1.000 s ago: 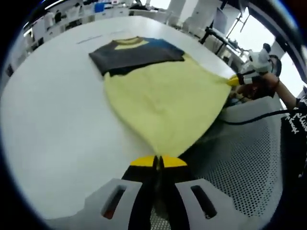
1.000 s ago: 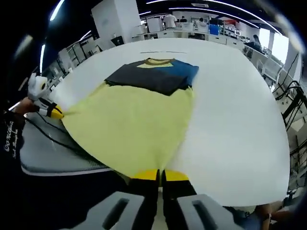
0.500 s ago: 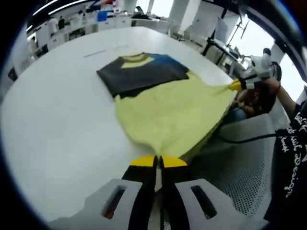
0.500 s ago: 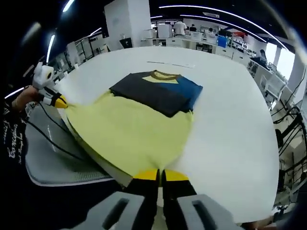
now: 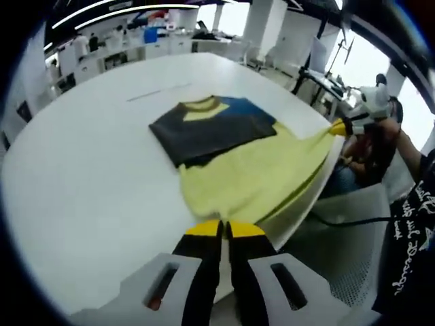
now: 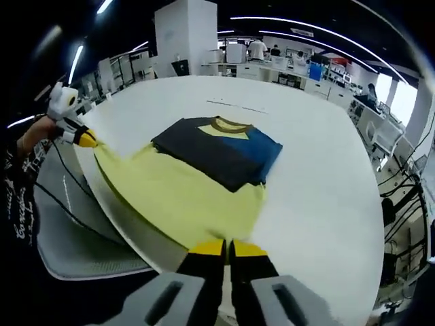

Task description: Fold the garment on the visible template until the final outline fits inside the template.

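The T-shirt point(image 5: 238, 159), yellow below with a dark and blue upper part, is spread on the white round table point(image 5: 88, 183), its hem drawn past the table edge. One hem corner is clamped in the closed left gripper point(image 5: 225, 229), the other in the closed right gripper point(image 6: 228, 248). An open-plan room with desks point(image 6: 272, 61) surrounds the table. A perforated grey chair point(image 6: 75, 231) is seen in the right gripper view; a lettered black sleeve point(image 5: 411, 238) in the left gripper view.

Yellow garment point(image 5: 251, 180) with dark folded top, hem lifted off the table.
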Action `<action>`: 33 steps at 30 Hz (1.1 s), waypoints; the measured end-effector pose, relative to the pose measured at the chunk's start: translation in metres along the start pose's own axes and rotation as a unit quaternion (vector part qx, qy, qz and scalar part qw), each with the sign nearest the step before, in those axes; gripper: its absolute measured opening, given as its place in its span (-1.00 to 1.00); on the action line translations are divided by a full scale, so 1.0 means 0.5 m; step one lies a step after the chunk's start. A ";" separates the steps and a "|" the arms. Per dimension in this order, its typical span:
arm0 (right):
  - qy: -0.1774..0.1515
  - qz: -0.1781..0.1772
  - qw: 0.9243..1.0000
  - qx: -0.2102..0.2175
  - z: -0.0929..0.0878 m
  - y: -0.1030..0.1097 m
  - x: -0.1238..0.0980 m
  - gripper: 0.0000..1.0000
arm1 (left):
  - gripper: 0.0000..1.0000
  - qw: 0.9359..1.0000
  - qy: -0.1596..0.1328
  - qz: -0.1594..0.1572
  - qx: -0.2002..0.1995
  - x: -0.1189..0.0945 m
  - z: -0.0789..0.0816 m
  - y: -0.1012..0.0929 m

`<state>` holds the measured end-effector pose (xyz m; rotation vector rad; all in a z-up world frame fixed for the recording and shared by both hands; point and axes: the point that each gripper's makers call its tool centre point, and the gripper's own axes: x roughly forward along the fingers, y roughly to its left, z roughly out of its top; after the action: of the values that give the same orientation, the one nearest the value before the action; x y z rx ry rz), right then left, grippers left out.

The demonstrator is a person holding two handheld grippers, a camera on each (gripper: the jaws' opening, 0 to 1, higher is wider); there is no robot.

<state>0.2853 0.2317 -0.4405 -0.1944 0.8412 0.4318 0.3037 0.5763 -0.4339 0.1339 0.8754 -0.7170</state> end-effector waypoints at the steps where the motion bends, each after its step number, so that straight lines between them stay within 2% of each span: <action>1: -0.004 -0.002 1.000 -0.001 0.006 -0.007 0.001 -1.00 | -1.00 1.000 -0.003 0.001 -0.002 0.001 0.006 0.007; 10: -0.024 -0.009 0.999 -0.023 0.069 -0.026 0.003 -1.00 | -1.00 0.999 -0.038 0.018 0.000 -0.008 0.073 0.014; 17: -0.036 -0.016 0.999 -0.034 0.100 -0.044 0.008 -1.00 | -1.00 0.998 -0.062 0.030 -0.013 -0.006 0.105 0.027; 23: -0.066 -0.025 0.997 -0.025 0.143 -0.061 0.008 -1.00 | -1.00 0.996 -0.074 0.038 -0.015 -0.007 0.128 0.036; 33: -0.074 -0.031 0.996 -0.036 0.193 -0.089 0.022 -1.00 | -1.00 0.993 -0.108 0.056 -0.009 -0.001 0.190 0.072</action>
<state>0.3767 0.2271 -0.3855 -0.2514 0.6740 0.4131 0.3880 0.5672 -0.3781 0.0867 0.6619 -0.6052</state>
